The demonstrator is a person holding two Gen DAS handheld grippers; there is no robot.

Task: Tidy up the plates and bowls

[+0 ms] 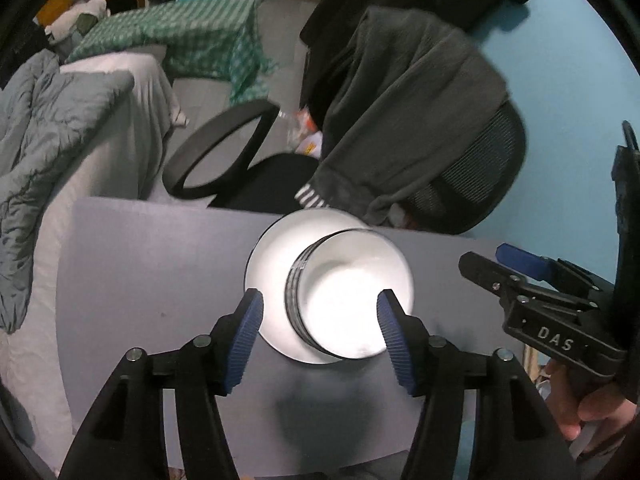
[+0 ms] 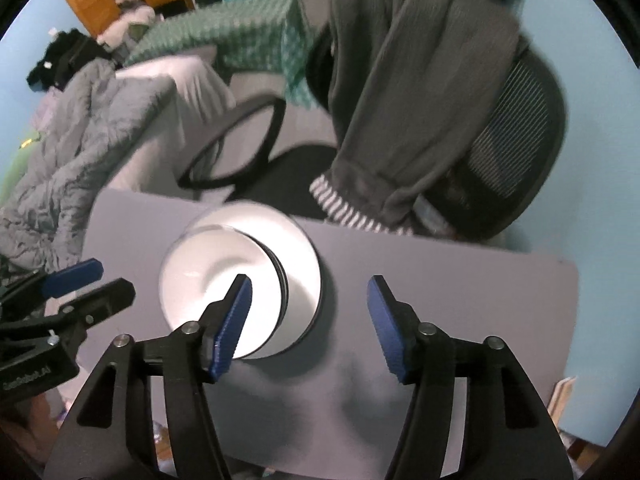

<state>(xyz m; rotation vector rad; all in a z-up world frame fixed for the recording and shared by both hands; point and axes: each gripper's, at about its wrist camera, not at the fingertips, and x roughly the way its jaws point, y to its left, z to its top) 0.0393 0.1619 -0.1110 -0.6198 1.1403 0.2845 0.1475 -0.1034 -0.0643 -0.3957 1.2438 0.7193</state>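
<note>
- Bed (image 1: 80, 128): along the left, pale sheet with a rumpled grey quilted cover (image 1: 36, 152); green checked cloth (image 1: 200, 36) behind it, soft and creased.
- Office chair (image 1: 480, 168): black mesh back, looped plastic armrest (image 1: 216, 152), dark padded seat. A grey knitted garment (image 1: 408, 100) with a striped cuff hangs over the back.
- Table (image 1: 160, 264): flat matte grey board with a rounded corner, smooth and bare around the dishes.
- Plate (image 1: 272, 256): round, glossy white, lying flat near the table's far edge, in front of the chair.
- Bowl (image 1: 344, 312): white, glazed, dark bands around its outer wall, stacked on the plate and sitting toward one side of it, not centred. Glare washes out the inside.
- Left gripper (image 1: 320, 320): black plastic arms, ribbed blue pads (image 1: 248, 340). Fingers spread wide above the bowl, nothing between them, no contact.
- Right gripper (image 2: 310, 320): same build, held by a hand (image 1: 580, 408). Fingers spread apart over the plate's right rim and bare table, pinching nothing.
</note>
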